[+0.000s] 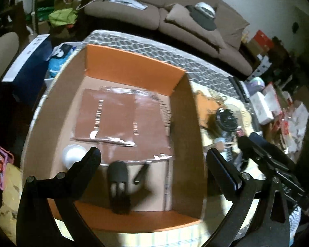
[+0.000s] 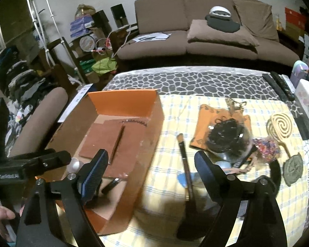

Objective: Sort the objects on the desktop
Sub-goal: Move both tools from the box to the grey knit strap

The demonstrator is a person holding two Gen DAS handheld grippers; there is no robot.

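My left gripper (image 1: 154,164) hangs open over an orange-and-brown cardboard box (image 1: 133,65), holding nothing. On the box floor lie brown booklets (image 1: 117,119), a white round object (image 1: 73,154), a black pronged object (image 1: 118,177), a black pen (image 1: 141,174) and a thin metal stick (image 1: 167,185). My right gripper (image 2: 151,164) is open and holds nothing, above the box's right wall (image 2: 148,144). A long brush (image 2: 185,160) lies on the yellow checked cloth (image 2: 170,111) just right of the box.
Right of the brush stand a glass jar of dark bits (image 2: 229,142), an orange pouch (image 2: 207,119), colourful beads (image 2: 265,146), a spiral wooden trivet (image 2: 279,126) and a green disc (image 2: 293,170). Remotes (image 2: 277,84) lie at the far right. A hand (image 2: 0,214) shows at lower left.
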